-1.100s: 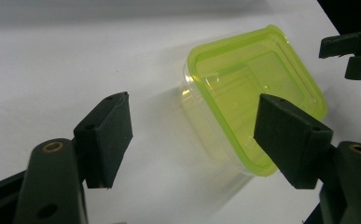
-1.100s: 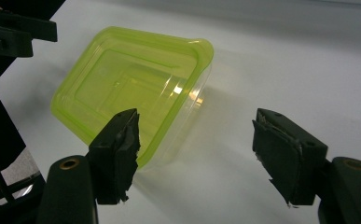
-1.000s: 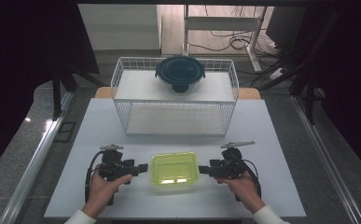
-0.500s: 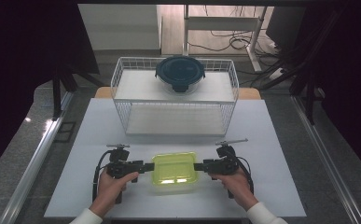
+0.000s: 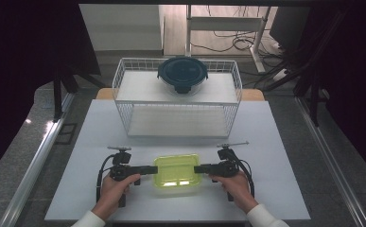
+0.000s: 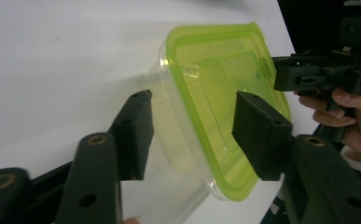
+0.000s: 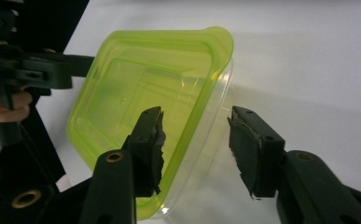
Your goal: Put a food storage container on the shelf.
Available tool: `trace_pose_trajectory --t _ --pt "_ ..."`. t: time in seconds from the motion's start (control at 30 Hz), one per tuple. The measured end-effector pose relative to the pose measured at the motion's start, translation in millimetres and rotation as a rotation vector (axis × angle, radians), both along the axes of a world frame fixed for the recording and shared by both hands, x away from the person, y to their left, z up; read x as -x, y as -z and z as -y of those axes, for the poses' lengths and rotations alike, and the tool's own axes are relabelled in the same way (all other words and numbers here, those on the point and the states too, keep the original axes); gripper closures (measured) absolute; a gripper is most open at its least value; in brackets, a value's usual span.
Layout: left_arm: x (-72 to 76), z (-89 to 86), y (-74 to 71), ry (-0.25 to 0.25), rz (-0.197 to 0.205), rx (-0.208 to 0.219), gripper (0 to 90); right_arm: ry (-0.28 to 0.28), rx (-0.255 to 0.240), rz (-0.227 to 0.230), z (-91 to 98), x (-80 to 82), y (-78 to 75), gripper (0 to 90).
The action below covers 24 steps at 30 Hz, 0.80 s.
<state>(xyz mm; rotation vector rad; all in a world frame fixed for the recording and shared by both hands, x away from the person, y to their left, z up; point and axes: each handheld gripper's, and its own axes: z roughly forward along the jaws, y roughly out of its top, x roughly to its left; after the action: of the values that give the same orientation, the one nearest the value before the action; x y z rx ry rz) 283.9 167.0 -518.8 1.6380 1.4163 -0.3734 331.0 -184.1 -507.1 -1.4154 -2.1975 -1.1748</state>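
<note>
2 grippers flank the container (image 5: pixel 177 170) in the high view: left gripper (image 5: pixel 148 170) at its left edge, right gripper (image 5: pixel 199 169) at its right. The wire basket (image 5: pixel 124 111) stands well behind the container, with bare table (image 5: pixel 284 156) between.

Left gripper view: jaws have been closing, straddling the container's green-lidded rim (image 6: pixel 215 116); contact cannot be told.

Right gripper view: same; clear walls, green lid (image 7: pixel 136 93).

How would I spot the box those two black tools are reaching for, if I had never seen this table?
Start at the white wire basket at the table's far side, with a dark round lidded bowl on top. Come toward the person: on the white table lies a box between the left gripper and right gripper. It is the only rectangular container, clear with a lime-green lid.
</note>
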Motion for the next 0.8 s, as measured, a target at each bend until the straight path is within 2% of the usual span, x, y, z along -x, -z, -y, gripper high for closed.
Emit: trace_pose_trajectory --t 0.13,0.2,0.3,0.37,0.43,0.67,0.8 --pt "-2.4 1.1 7.1 0.019 -0.047 0.062 60.4 -0.001 -0.029 -0.031 0.5 -0.7 2.6 61.0" --pt "-2.5 2.0 9.0 0.022 -0.058 0.071 67.7 -0.002 -0.054 -0.055 1.0 -0.9 3.6 65.9" --pt "-1.0 2.4 9.4 0.017 -0.065 0.086 74.7 0.012 -0.034 -0.062 1.6 0.8 3.5 71.9" --pt "-0.2 1.5 8.3 0.014 -0.060 0.100 76.5 0.021 -0.043 -0.072 3.3 1.8 2.6 74.0" --pt "1.0 1.1 6.7 0.017 -0.053 0.094 78.4 0.023 -0.050 -0.066 4.1 3.6 0.1 75.4" --pt "6.3 0.2 -4.3 0.033 -0.010 0.101 79.8 0.017 -0.046 -0.007 5.0 9.7 -11.2 77.5" --pt "10.1 1.6 -14.0 0.036 0.036 0.077 80.1 0.009 -0.044 0.034 5.0 13.5 -19.0 77.8"
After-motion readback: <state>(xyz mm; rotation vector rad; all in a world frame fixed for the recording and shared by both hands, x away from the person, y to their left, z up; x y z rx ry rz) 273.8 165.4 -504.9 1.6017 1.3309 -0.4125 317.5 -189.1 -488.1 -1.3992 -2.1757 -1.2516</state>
